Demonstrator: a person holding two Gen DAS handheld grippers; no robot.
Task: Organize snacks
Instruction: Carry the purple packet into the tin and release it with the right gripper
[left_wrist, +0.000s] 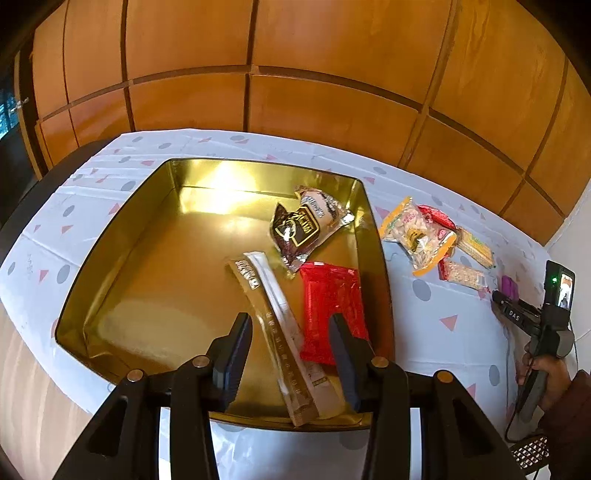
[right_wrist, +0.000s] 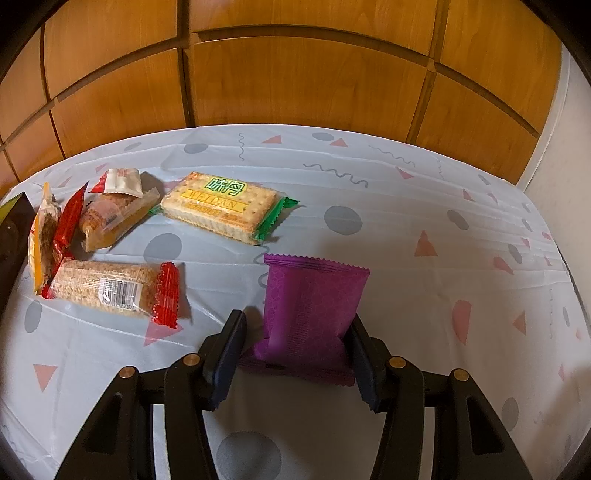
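Note:
A gold tin (left_wrist: 122, 258) lies on the patterned cloth. It holds a dark brown packet (left_wrist: 299, 229), a long gold-and-white stick packet (left_wrist: 280, 328) and a red packet (left_wrist: 328, 306). My left gripper (left_wrist: 290, 321) hovers open over the tin's near side; the stick packet lies below the wide gap, untouched. My right gripper (right_wrist: 297, 317) stands open around a purple packet (right_wrist: 310, 314) lying on the cloth. Its right finger is at the packet's edge, and its left finger (right_wrist: 232, 343) stays a little apart. The right gripper (left_wrist: 496, 295) also shows at the far right.
Loose snacks lie left of the purple packet: a green-ended cracker pack (right_wrist: 221, 206), a red-ended sesame bar (right_wrist: 107, 286), a cake packet (right_wrist: 110, 218) and an orange-edged bag (right_wrist: 40, 240). The tin's dark outer corner (right_wrist: 11, 221) is at the left. Wooden panels stand behind. A person's hand (left_wrist: 543, 373) holds the right gripper.

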